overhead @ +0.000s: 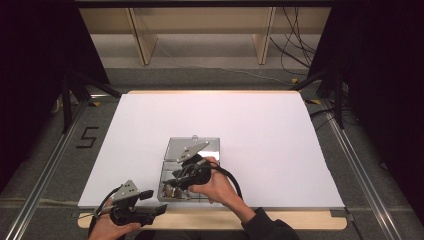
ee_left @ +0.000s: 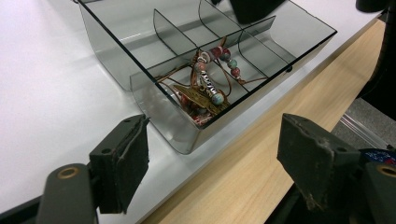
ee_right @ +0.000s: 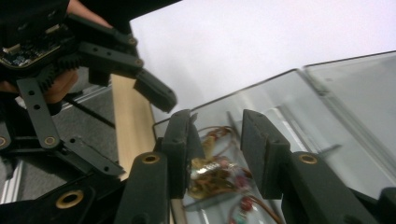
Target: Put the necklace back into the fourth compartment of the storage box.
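Work in hand: jewellery going into a clear divided box (overhead: 192,150) on the white table (overhead: 250,130).
Box: lid open, lying flat on the far side; tray part near the table's front edge, split by curved dividers into several cells.
Jewellery (ee_left: 210,79): a tangle of beaded cord and a brass-coloured charm, lying in the near corner cell, partly draped over one divider toward the next cell. In the right gripper view the same bundle (ee_right: 212,172) sits below and between the jaws.
Right gripper (overhead: 176,182): above the tray's near end, pointing down at the bundle. Jaws partly apart, a clear gap between them; the pads press on nothing, the bundle lies loose under them. Holding nothing.
Left gripper (overhead: 150,202): at the front edge of the table, left of the box, apart from it. Jaws wide apart, nothing between them; idle.
Other cells: look empty as far as the left gripper view shows.
Done, by judgement: piece is inside the tray and let go.
Left, by judgement: cord hangs over a divider, so it may want tucking into one cell; lid not yet shut.
Risk: trailing cord could catch a jaw as the right gripper lifts away.
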Demonstrator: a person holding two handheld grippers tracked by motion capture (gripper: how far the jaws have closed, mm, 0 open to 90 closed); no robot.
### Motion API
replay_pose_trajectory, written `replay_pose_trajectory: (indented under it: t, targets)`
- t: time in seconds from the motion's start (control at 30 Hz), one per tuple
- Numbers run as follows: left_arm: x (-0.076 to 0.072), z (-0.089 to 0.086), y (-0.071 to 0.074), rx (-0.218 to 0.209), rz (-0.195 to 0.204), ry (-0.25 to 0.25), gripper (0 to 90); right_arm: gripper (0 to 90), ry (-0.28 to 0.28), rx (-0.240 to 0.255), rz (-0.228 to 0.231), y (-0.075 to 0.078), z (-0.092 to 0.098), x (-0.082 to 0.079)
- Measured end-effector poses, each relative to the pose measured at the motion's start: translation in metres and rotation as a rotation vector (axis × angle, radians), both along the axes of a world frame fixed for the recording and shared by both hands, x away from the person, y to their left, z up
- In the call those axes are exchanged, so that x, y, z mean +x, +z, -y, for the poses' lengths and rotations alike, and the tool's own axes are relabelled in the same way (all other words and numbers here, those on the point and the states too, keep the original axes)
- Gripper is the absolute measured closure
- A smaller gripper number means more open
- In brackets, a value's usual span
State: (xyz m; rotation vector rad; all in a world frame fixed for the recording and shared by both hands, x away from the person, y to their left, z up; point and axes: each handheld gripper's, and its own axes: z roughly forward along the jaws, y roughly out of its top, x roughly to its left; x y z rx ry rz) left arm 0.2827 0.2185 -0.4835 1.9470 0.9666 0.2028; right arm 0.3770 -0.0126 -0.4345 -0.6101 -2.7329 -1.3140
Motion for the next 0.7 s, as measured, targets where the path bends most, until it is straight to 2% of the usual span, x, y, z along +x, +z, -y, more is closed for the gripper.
replay_pose_trajectory:
  t: [0.07, 0.1, 0.13, 0.2, 0.27, 0.3, 0.33, 0.37, 0.47, 0.7]
  targets:
    - [0.000, 0.000, 0.000, -0.017, -0.001, 0.009, 24.1, 62.6, -0.022, 0.001, 0.003, 0.003, 0.006, 0.001]
    - [0.000, -0.001, 0.001, 0.007, 0.001, 0.000, 24.1, 61.7, -0.034, 0.007, 0.007, 0.004, 0.011, 0.003]
    - [0.000, -0.001, 0.001, 0.001, -0.002, 0.002, 24.1, 60.6, -0.052, 0.008, 0.006, 0.005, 0.013, 0.003]
    - [0.000, -0.002, 0.001, 0.014, -0.002, -0.003, 24.1, 56.3, -0.086, 0.011, 0.009, 0.006, 0.023, 0.006]
    - [0.000, -0.001, 0.001, -0.006, -0.013, 0.010, 24.1, 54.8, -0.100, 0.012, 0.013, 0.006, 0.028, 0.008]
    - [0.000, 0.000, 0.001, -0.018, -0.004, 0.008, 24.1, 54.0, -0.112, 0.019, 0.018, 0.006, 0.031, 0.009]
    - [0.000, -0.001, 0.001, -0.016, 0.001, 0.002, 24.1, 53.6, -0.124, 0.022, 0.015, 0.007, 0.035, 0.009]
    - [0.000, -0.001, 0.001, -0.018, -0.012, 0.007, 24.1, 53.0, -0.123, 0.029, 0.014, 0.007, 0.038, 0.011]
    - [0.000, 0.000, 0.001, -0.024, 0.008, 0.016, 24.1, 48.6, -0.168, 0.035, 0.003, 0.009, 0.048, 0.012]
    - [0.001, -0.003, 0.002, -0.023, 0.003, 0.005, 24.1, 39.0, -0.249, 0.057, -0.016, 0.009, 0.071, 0.020]
